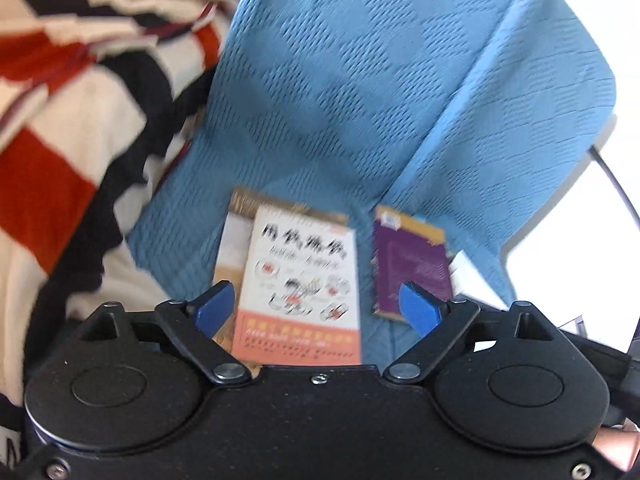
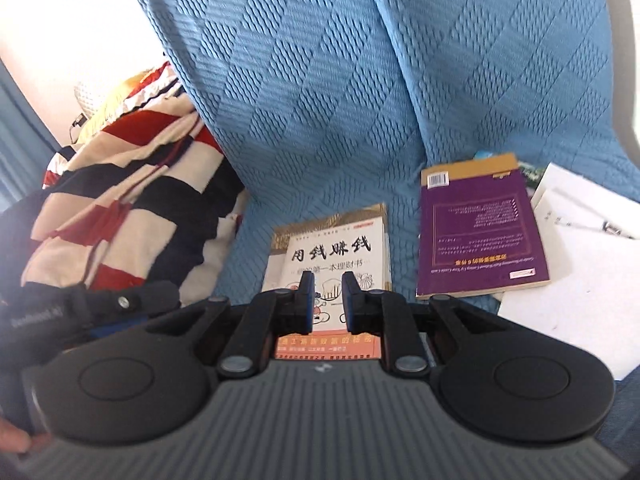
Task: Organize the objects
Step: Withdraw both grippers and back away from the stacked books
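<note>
A white book with an orange band (image 1: 300, 280) (image 2: 332, 252) lies on top of a brown-edged book (image 1: 230, 240) on the blue quilted cover (image 1: 340, 80) (image 2: 320, 80). To its right lies a purple book (image 1: 412, 260) (image 2: 480, 232), back cover up. My left gripper (image 1: 316, 292) hovers above the white book, open wide, with nothing between its blue pads. My right gripper (image 2: 328, 280) also hangs over the white book. Its jaws stand close together with a narrow gap and hold nothing.
A crumpled red, black and cream striped blanket (image 1: 60, 140) (image 2: 120, 208) is heaped at the left of the books. At the right, white paper (image 2: 568, 280) with a pen (image 2: 600, 226) on it lies beside the purple book. A green-edged book (image 2: 532, 172) peeks out behind.
</note>
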`<state>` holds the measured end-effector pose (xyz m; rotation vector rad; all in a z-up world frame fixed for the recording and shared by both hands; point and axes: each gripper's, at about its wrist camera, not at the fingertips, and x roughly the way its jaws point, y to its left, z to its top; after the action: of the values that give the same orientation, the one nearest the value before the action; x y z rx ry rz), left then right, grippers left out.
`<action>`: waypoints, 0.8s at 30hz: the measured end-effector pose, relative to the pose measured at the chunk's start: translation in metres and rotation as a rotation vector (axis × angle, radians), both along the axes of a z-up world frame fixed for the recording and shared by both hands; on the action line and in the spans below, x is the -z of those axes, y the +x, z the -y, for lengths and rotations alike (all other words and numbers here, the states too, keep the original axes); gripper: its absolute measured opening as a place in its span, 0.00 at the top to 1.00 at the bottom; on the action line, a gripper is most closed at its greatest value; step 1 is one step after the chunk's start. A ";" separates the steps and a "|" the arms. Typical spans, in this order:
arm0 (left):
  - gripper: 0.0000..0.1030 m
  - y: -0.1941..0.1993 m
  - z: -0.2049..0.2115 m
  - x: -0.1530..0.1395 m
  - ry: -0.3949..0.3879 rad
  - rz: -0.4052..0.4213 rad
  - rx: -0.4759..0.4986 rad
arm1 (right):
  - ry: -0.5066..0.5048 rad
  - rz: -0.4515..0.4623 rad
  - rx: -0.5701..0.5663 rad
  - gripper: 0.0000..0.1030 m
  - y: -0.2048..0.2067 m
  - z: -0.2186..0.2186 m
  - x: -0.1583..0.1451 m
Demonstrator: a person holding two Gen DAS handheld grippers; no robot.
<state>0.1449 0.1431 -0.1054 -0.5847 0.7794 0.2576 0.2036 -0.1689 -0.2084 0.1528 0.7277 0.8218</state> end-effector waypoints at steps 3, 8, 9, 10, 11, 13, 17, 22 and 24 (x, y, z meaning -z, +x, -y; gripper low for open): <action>0.10 -0.001 0.009 -0.022 0.014 0.044 0.015 | 0.023 0.023 -0.001 0.82 -0.008 0.012 -0.017; 0.06 -0.002 0.028 -0.052 0.034 0.097 0.045 | 0.042 0.083 0.011 0.82 -0.024 0.034 -0.047; 0.05 -0.004 0.032 -0.058 0.041 0.109 0.050 | 0.046 0.094 0.013 0.82 -0.028 0.039 -0.052; 0.04 -0.006 0.037 -0.064 0.047 0.121 0.054 | 0.049 0.108 0.014 0.82 -0.031 0.044 -0.056; 0.03 -0.008 0.040 -0.069 0.051 0.131 0.057 | 0.052 0.121 0.017 0.82 -0.035 0.049 -0.059; 0.02 -0.012 0.047 -0.078 0.056 0.145 0.065 | 0.057 0.141 0.025 0.82 -0.042 0.058 -0.065; 0.01 -0.022 0.062 -0.090 0.090 0.148 0.075 | 0.064 0.153 0.050 0.75 -0.055 0.077 -0.068; 0.01 -0.037 0.079 -0.096 0.103 0.145 0.086 | 0.043 0.152 0.072 0.69 -0.067 0.094 -0.064; 0.01 -0.041 0.085 -0.095 0.107 0.141 0.088 | 0.032 0.152 0.078 0.64 -0.071 0.098 -0.061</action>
<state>0.1034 0.0579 -0.0109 -0.4610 0.6494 0.1737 0.1327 -0.2673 -0.1472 0.1452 0.5623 0.7624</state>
